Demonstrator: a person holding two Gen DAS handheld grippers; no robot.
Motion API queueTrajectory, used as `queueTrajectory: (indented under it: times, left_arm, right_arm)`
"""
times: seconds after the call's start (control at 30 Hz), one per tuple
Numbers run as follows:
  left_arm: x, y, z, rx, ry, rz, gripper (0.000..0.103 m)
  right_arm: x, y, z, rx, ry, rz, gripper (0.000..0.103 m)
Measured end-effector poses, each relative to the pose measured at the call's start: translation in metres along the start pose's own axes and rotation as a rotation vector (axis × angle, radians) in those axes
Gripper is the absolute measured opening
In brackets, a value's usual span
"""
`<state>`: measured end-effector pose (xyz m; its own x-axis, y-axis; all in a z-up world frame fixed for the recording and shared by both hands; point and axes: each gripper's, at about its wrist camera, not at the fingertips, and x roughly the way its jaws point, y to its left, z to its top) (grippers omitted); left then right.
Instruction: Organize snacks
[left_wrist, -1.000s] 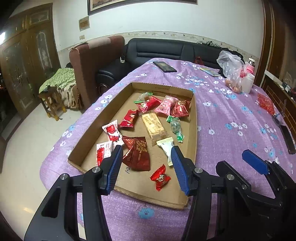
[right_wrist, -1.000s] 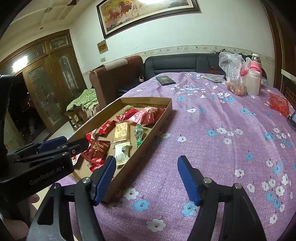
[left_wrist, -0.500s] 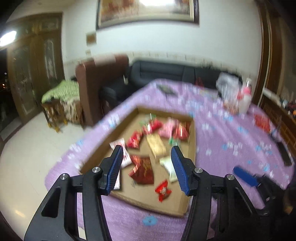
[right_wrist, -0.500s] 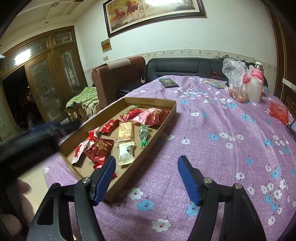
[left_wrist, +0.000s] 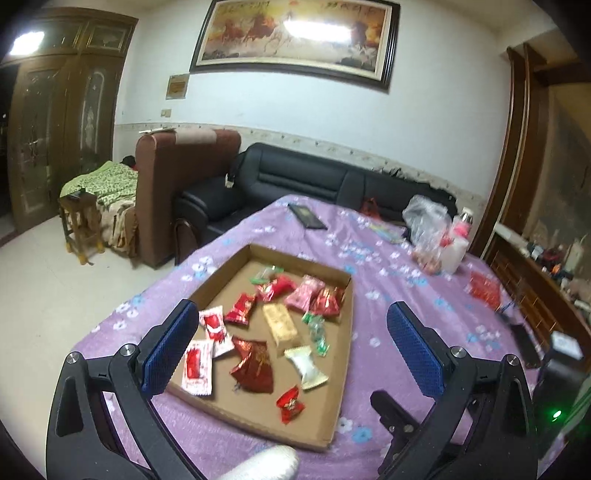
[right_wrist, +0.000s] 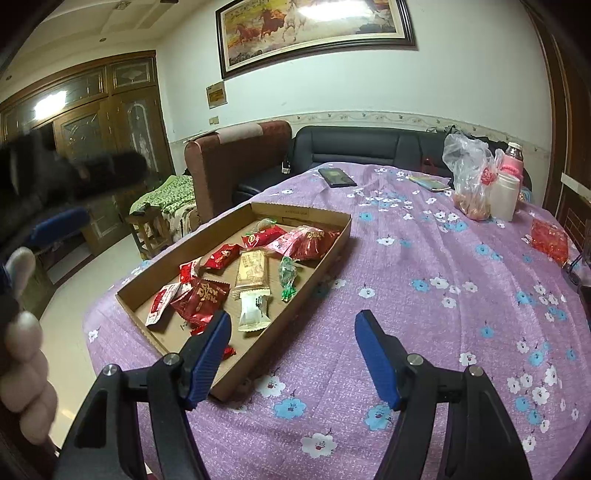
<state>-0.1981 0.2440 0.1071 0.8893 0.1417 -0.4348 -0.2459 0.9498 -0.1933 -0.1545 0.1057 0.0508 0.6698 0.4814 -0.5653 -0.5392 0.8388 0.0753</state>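
Observation:
A shallow cardboard tray (left_wrist: 347, 332) lies on the purple flowered tablecloth (left_wrist: 388, 295). Several wrapped snacks lie in it: a dark red packet (left_wrist: 255, 360), a white packet (left_wrist: 304, 365), a beige bar (left_wrist: 279, 325), a small red candy (left_wrist: 290, 402) and red-and-white sachets (left_wrist: 195, 365). My left gripper (left_wrist: 291, 349) hovers above the tray's near end. Its jaws are opening wide, with nothing between them. My right gripper (right_wrist: 291, 332) stands open and bare over the cloth, beside the near right corner of the tray (right_wrist: 288, 314). The dark red packet (right_wrist: 201, 299) and the beige bar (right_wrist: 251, 271) also show there.
A clear plastic bag (left_wrist: 424, 229), a white bottle (left_wrist: 456, 251), a red packet (left_wrist: 484, 290) and a dark flat device (left_wrist: 306, 221) sit at the table's far side. A black sofa (left_wrist: 295, 177) and brown armchair (left_wrist: 184, 177) stand behind. A hand (right_wrist: 22, 350) shows at the left.
My left gripper rose and tipped upward, so more of the room shows, and its jaws spread much wider. The right gripper stayed almost still.

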Motion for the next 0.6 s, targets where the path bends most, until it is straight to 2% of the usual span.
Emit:
queueTrajectory:
  times: [0.17,0.37,0.6]
  left_arm:
    - [0.008,0.01,-0.01,-0.029,0.05,-0.008,0.103]
    - [0.019,0.031,-0.014,-0.061,0.09,0.07,0.103]
    - [0.027,0.061,-0.019,-0.147,0.136,0.113,0.103]
  right_arm:
    - [0.008,0.012,-0.001,-0.041,0.032,0.013,0.073]
    - [0.015,0.034,-0.004,-0.109,0.061,0.042,0.073]
    - [0.024,0.053,-0.004,-0.15,0.098,0.073,0.073]
